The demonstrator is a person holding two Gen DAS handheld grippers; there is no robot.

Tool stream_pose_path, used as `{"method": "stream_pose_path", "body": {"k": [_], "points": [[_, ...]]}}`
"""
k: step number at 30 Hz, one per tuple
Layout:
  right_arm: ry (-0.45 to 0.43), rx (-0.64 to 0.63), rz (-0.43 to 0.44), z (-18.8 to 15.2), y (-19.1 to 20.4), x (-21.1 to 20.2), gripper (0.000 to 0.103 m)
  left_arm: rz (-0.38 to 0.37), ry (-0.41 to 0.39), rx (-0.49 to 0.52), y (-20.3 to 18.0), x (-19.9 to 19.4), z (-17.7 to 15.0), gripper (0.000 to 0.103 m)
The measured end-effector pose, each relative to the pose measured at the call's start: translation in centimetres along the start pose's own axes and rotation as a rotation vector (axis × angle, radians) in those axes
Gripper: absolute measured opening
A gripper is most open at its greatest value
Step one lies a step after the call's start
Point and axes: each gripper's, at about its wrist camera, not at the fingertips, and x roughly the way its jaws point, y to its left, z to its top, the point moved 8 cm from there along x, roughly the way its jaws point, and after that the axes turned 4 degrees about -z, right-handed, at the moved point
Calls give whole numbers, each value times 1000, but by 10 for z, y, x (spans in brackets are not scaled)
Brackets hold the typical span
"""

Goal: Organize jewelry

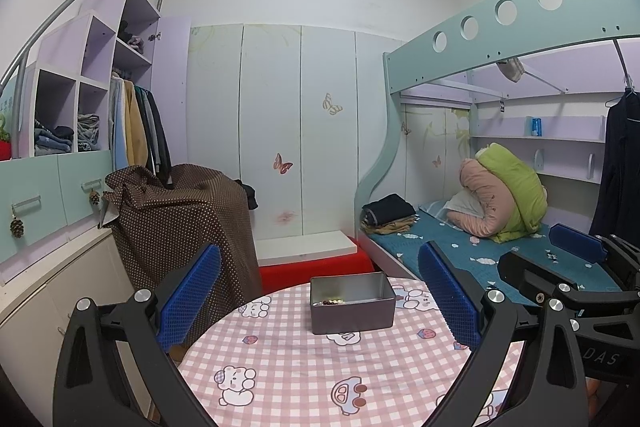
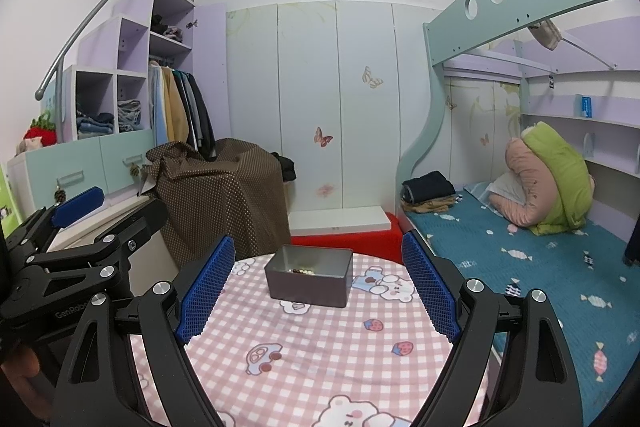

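Observation:
A grey metal box (image 1: 352,303) stands on the far part of a round table with a pink checked cloth (image 1: 288,367). A string of dark red and pale beads (image 1: 330,302) lies inside it. The box (image 2: 309,281) and the beads (image 2: 303,271) also show in the right wrist view. My left gripper (image 1: 320,301) is open and empty, held above the table short of the box. My right gripper (image 2: 318,285) is open and empty, likewise short of the box. The right gripper shows at the right edge of the left wrist view (image 1: 576,267), and the left gripper shows at the left of the right wrist view (image 2: 80,223).
A chair draped in brown dotted cloth (image 1: 188,227) stands behind the table on the left. A red stool with a white board (image 1: 316,259) is behind the box. A bunk bed with a teal sheet (image 1: 480,255) runs along the right. Wardrobes line the back wall.

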Motion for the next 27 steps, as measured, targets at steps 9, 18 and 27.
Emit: {"method": "stream_pose_path", "body": {"k": [9, 18, 27], "points": [[1, 1, 0, -1, 0, 0, 83, -1, 2, -1, 1, -1, 1, 96], [0, -1, -3, 0, 0, 0, 83, -3, 3, -1, 3, -1, 1, 96], [0, 0, -3, -1, -2, 1, 83, -3, 2, 2, 4, -1, 3, 96]]}}
